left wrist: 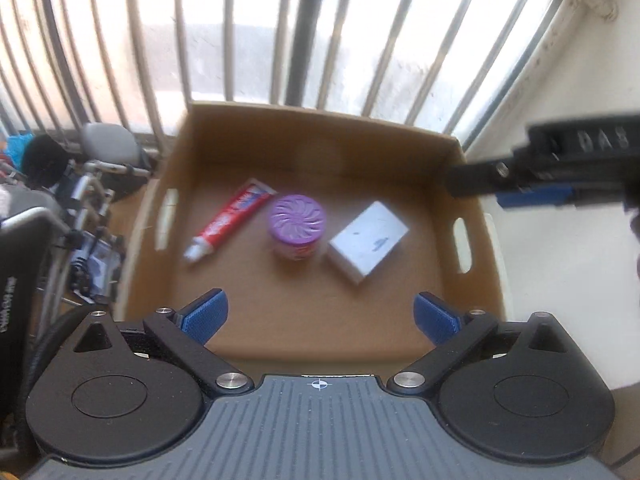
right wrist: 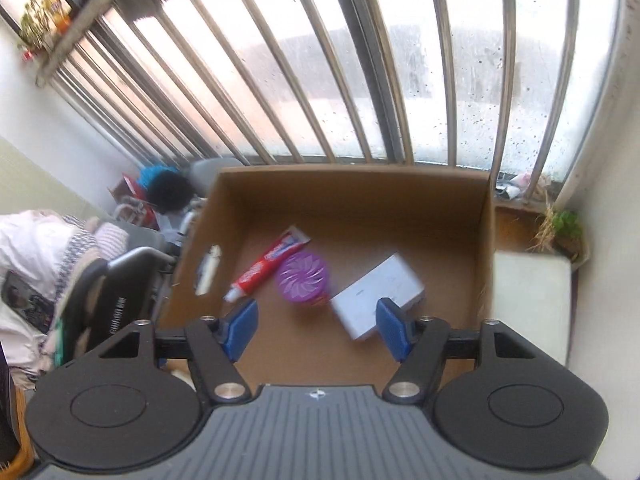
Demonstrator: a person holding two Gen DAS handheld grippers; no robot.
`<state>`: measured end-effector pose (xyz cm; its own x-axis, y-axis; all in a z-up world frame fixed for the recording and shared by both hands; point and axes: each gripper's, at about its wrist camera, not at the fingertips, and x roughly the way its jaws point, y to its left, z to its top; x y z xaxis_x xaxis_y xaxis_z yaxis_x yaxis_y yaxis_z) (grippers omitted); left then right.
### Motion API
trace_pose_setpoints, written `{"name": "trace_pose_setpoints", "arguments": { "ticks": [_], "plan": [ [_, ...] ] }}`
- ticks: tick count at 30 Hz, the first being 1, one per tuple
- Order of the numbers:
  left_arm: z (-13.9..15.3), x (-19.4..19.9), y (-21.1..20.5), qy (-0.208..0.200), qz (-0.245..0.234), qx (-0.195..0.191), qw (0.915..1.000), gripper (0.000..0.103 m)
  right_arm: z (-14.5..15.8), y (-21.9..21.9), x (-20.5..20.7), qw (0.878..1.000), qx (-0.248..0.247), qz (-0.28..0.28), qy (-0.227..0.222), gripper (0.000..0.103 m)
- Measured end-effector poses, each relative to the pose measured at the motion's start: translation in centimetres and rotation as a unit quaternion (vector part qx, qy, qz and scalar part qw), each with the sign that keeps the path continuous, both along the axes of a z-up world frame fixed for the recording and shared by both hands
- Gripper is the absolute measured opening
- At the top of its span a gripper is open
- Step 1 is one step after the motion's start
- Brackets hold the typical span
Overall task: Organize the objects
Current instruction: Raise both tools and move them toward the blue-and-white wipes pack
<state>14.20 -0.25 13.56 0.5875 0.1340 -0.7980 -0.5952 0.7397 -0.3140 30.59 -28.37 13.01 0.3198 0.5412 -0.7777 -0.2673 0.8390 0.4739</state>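
A barred window (right wrist: 360,60) fills the far wall, and an open cardboard box (left wrist: 400,136) sits under it with three things on its floor. Only the right wrist view takes in the potted plant (right wrist: 566,228) on the sill at far right and the pile of bedding (right wrist: 40,240) at left. Only the left wrist view catches the right gripper (left wrist: 456,184) from outside, reaching in from the right above the box's right wall near the handle slot (left wrist: 462,246); from there its fingers cannot be made out clearly.

In the box, a white carton (left wrist: 368,242) lies at the right, tilted on the diagonal. A purple-lidded jar (left wrist: 296,226) stands upright in the middle, just beside the carton. A red toothpaste tube (left wrist: 228,220) lies at the left, its cap pointing toward the near-left, its side close to the jar.

The left gripper (left wrist: 320,316) hangs over the near edge of the box, jaws spread wide and holding nothing, all three items beyond them. In its own view the right gripper (right wrist: 316,330) also has its jaws apart and empty, its right pad (right wrist: 394,328) overlapping the near end of the carton in view, the jar just beyond the gap.
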Motion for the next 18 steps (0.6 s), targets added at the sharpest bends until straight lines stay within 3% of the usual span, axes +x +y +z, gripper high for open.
{"name": "trace_pose_setpoints", "arguments": {
  "ticks": [11,15,18],
  "plan": [
    [-4.2,-13.7,0.5,-0.019,0.041,-0.003,0.999,0.1,-2.0,6.5,-10.4,0.998,0.061,-0.001,0.035,0.074],
    [-6.6,-16.6,0.8,-0.015,0.056,0.005,0.9983,0.1,-3.4,9.3,-13.1,0.997,0.07,0.005,0.041,0.074],
    [-8.7,-17.8,1.6,-0.018,0.064,-0.016,0.9977,0.1,-5.0,10.9,-14.5,0.996,0.073,0.007,0.053,0.074]
  ]
}}
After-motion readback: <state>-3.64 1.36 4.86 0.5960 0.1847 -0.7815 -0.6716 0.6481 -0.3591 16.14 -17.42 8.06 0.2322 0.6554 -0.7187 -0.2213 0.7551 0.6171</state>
